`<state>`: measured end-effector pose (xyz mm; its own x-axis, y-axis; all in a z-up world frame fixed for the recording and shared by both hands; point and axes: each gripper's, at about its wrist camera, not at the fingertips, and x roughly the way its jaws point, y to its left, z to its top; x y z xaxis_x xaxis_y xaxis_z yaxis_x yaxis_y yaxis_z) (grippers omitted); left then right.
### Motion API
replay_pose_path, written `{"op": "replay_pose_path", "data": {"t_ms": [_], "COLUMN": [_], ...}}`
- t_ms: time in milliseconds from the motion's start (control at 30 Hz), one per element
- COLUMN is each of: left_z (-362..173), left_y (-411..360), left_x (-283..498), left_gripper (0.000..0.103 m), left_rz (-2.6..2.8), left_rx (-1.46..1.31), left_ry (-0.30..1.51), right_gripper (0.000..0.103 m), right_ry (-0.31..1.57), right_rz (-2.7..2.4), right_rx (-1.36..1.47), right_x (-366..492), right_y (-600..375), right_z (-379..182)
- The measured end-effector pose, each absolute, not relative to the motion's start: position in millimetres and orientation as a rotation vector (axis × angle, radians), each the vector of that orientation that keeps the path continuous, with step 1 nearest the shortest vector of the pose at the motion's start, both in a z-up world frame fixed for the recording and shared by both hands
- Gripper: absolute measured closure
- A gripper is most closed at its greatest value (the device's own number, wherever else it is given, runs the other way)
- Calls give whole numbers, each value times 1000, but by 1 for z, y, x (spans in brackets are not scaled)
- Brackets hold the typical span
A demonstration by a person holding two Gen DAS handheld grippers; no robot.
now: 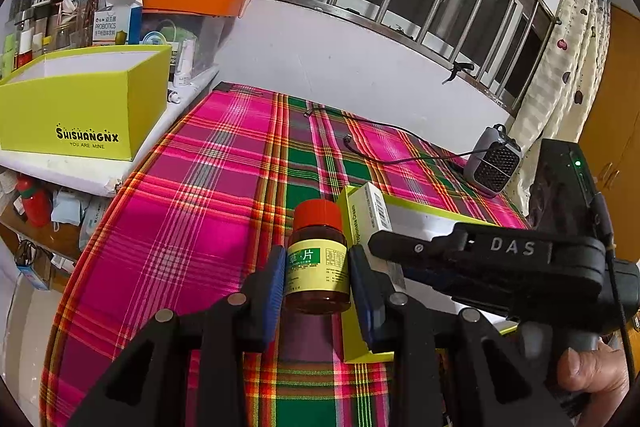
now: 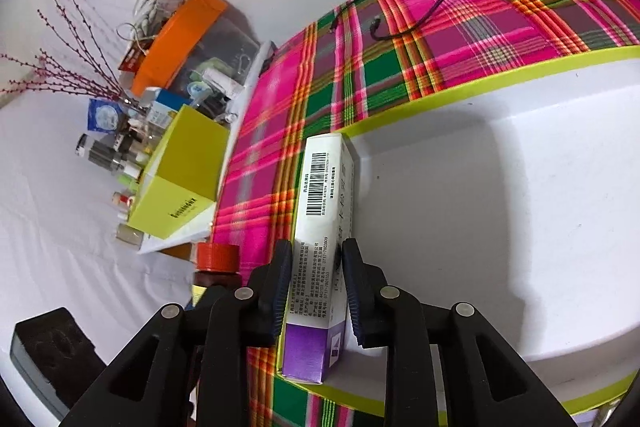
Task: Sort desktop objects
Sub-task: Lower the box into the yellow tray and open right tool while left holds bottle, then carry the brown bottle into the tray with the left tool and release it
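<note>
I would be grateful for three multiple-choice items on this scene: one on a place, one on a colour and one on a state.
1. Where is the barcoded box?
A. In the white-floored, yellow-green-rimmed tray
B. On the orange lid
C. Inside the tall yellow box

2. What colour is the bottle's cap?
A. Blue
B. Red
C. White

3. How is the left gripper?
A. Open and empty
B. Shut on the bottle
C. Shut on the black cable

Answers:
1 A: the barcoded box stands on the white floor of the tray, between the right gripper's fingers.
2 B: the cap on the brown bottle is red.
3 B: the left gripper has both blue pads against the bottle's sides.
</note>
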<state>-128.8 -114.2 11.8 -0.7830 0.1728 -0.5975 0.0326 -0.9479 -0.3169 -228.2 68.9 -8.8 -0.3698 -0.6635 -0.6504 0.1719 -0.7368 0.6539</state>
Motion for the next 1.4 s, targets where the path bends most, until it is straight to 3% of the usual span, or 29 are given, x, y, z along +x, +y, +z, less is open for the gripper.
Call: {"op": "replay_pose_path", "data": {"t_ms": [433,1100,1400], "left_z": [12,28,32], "left_y": [-108,-80,-43], "left_x": [-129,-122,-124], "left_gripper": [71,70,70], "left_rz": [2849,2853,2794], "left_rx": [-988,-899,-971], "left_ry": [-452,-345,-261], "right_gripper": [75,74,75], "right_ry": [-634,-281,-236], "right_rz": [-2165,-2501,-2525], "right_rx": [1250,1102,1039], "right_x": [-213,-161,-163], "right_y": [83,221,249], "right_z": [12,37,35]}}
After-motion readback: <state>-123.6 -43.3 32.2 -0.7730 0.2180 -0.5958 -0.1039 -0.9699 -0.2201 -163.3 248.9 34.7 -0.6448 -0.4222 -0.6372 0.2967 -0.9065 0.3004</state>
